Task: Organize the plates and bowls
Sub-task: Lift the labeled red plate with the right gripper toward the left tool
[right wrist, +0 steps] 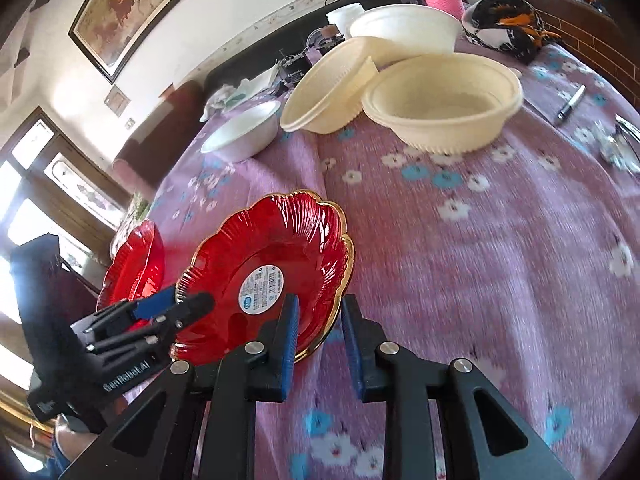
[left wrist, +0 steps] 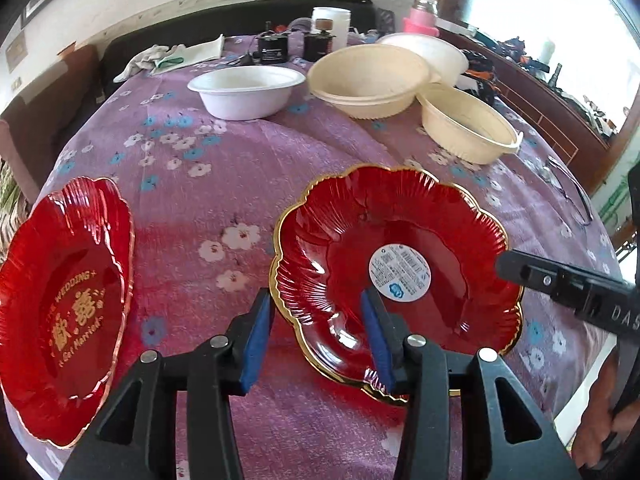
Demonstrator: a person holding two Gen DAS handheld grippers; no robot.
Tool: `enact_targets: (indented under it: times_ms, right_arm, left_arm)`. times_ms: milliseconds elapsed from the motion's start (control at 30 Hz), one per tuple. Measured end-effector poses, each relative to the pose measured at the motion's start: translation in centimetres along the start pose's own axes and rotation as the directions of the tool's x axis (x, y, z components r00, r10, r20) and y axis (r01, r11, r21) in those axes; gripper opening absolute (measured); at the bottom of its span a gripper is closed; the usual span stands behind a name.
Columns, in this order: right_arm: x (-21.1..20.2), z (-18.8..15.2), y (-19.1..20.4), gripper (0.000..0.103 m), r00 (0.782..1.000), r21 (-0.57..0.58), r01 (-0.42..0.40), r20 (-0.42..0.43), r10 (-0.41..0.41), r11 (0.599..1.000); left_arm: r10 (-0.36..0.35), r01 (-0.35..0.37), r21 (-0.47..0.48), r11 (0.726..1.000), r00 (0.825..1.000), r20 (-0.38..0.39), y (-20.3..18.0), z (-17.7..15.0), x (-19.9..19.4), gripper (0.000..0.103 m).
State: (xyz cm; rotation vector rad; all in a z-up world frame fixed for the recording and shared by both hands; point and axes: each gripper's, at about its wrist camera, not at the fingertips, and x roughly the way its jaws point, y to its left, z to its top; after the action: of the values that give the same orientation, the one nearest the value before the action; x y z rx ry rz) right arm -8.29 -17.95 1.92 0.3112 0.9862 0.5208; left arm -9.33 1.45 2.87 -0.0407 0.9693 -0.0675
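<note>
A red gold-rimmed plate with a round white sticker (left wrist: 396, 252) (right wrist: 276, 264) lies near the table's front edge. My left gripper (left wrist: 316, 334) is open, its jaws straddling the plate's near-left rim; it also shows in the right wrist view (right wrist: 188, 304). My right gripper (right wrist: 318, 328) is open, its jaws either side of the plate's right rim; one finger shows in the left wrist view (left wrist: 560, 280). A second red plate with gold lettering (left wrist: 68, 304) (right wrist: 136, 264) lies to the left. A white bowl (left wrist: 248, 92) (right wrist: 244, 132) and cream bowls (left wrist: 372, 80) (right wrist: 444, 100) stand farther back.
The purple flowered tablecloth (left wrist: 240, 184) covers the table. At the back are a white cup (left wrist: 332, 24), a pink jar (left wrist: 420, 20), dark small devices (left wrist: 272, 50) and a cloth (left wrist: 168, 60). A pen (right wrist: 570, 106) lies at the right. A large white bowl (right wrist: 408, 28) sits behind the cream ones.
</note>
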Motion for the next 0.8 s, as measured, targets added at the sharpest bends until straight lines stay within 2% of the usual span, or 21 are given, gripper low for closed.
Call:
enact_targets:
  times_ms: [233, 267, 300, 333, 367, 500, 800]
  right_arm:
    - [0.4, -0.2, -0.9, 0.025, 1.0, 0.032, 0.011, 0.021, -0.011, 0.999]
    - [0.6, -0.3, -0.8, 0.024, 1.0, 0.03, 0.018, 0.023, -0.019, 0.999]
    - [0.7, -0.4, -0.7, 0.022, 0.999, 0.03, 0.019, 0.025, -0.02, 0.999]
    - [0.9, -0.5, -0.6, 0.019, 0.999, 0.026, 0.018, 0.027, -0.018, 1.0]
    - [1.0, -0.7, -0.4, 0.016, 0.999, 0.015, 0.031, 0.027, -0.031, 0.999]
    - [1.1, -1.0, 0.2, 0.016, 0.996, -0.008, 0.076, 0.051, -0.075, 0.997]
    - [0.5, -1.4, 0.8, 0.016, 0.994, -0.025, 0.088, 0.067, -0.086, 0.996]
  left_arm:
    - [0.051, -0.052, 0.012, 0.999, 0.997, 0.066, 0.2, 0.8, 0.5, 0.045]
    - [0.05, -0.051, 0.018, 0.999, 0.997, 0.066, 0.1, 0.8, 0.7, 0.04]
    - [0.054, -0.057, 0.027, 0.998, 0.996, 0.071, -0.1, 0.7, 0.8, 0.031]
    - [0.076, -0.079, 0.037, 0.996, 0.994, 0.078, -0.3, 0.6, 0.9, 0.029]
    - [0.092, -0.097, 0.05, 0.994, 0.992, 0.088, -0.6, 0.5, 0.8, 0.029]
    - [0.115, -0.124, 0.064, 0.99, 0.985, 0.126, -0.9, 0.1, 0.2, 0.029]
    - [0.153, -0.171, 0.083, 0.982, 0.971, 0.184, -1.3, -0.9, -1.3, 0.029]
